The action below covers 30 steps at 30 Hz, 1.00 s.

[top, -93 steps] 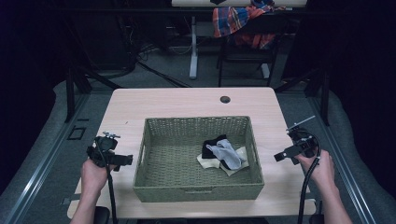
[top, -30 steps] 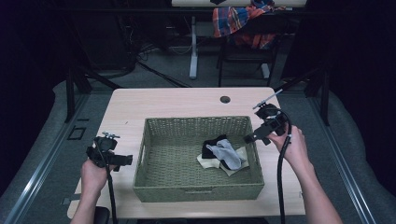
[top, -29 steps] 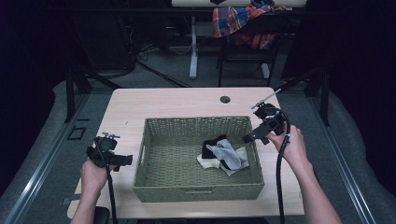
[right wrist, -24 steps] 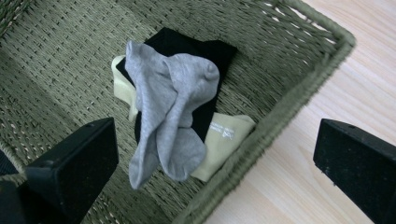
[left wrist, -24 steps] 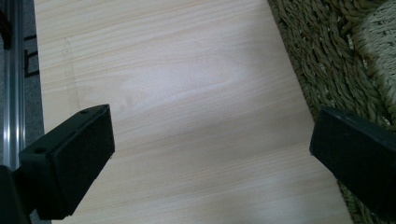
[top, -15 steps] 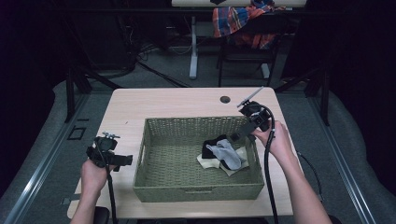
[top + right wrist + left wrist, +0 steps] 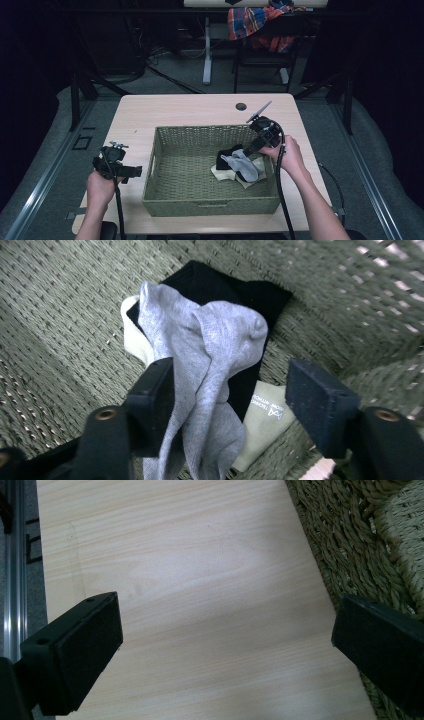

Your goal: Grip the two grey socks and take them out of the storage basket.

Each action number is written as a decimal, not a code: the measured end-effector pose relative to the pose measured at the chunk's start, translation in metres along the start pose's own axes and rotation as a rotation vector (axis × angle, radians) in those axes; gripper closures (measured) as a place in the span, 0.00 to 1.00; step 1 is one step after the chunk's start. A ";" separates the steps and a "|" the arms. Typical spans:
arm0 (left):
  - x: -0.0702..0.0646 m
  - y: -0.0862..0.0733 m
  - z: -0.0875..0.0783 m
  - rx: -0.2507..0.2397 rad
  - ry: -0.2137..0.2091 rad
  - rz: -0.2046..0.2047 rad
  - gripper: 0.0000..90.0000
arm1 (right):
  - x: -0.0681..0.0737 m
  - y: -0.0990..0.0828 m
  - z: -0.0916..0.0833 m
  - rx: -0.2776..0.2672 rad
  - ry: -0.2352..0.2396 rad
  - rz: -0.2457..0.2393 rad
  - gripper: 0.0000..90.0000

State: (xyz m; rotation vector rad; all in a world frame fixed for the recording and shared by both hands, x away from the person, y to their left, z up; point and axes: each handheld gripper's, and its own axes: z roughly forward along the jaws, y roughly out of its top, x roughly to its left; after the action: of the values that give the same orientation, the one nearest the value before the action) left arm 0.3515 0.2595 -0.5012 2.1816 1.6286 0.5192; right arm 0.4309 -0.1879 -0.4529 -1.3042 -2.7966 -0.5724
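Observation:
A green woven basket (image 7: 210, 205) stands mid-table and holds a small heap of socks at its right. A grey sock (image 7: 242, 164) lies on top of a black sock (image 7: 227, 152) and a cream one (image 7: 222, 172). My right gripper (image 7: 248, 148) reaches down into the basket over the heap. Its jaws have just been closing; the grey sock (image 7: 210, 340) runs between them, and the right pad (image 7: 315, 400) stands clear of it. My right gripper (image 7: 230, 390) still counts as open. My left gripper (image 7: 132, 172) hovers open over bare table, left of the basket (image 7: 360, 540).
A small dark round thing (image 7: 241, 106) sits on the table (image 7: 190, 107) behind the basket. Beyond the far edge stands a chair draped with plaid cloth (image 7: 255, 20). Bare wood (image 7: 200, 595) lies to the basket's left.
My right hand has come left and down from beside the basket's far right corner to just over the socks, and its jaws have narrowed. The left hand has kept still.

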 end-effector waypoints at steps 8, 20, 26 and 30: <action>0.001 0.000 0.000 -0.002 0.001 -0.003 0.00 | 0.005 0.003 0.017 0.075 -0.011 0.001 0.61; 0.000 0.000 0.000 -0.001 0.008 -0.003 0.00 | 0.009 0.004 0.034 0.115 -0.010 0.042 0.76; 0.001 0.000 0.000 0.002 0.005 -0.003 0.00 | 0.009 0.005 0.037 0.161 -0.005 0.026 0.94; 0.000 0.000 0.000 0.001 0.007 0.001 0.00 | 0.010 0.005 0.033 0.139 -0.006 0.023 0.95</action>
State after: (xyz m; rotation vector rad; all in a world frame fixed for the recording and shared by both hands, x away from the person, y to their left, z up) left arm 0.3519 0.2595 -0.5014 2.1844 1.6313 0.5264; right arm 0.4335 -0.1668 -0.4802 -1.3115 -2.7647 -0.3668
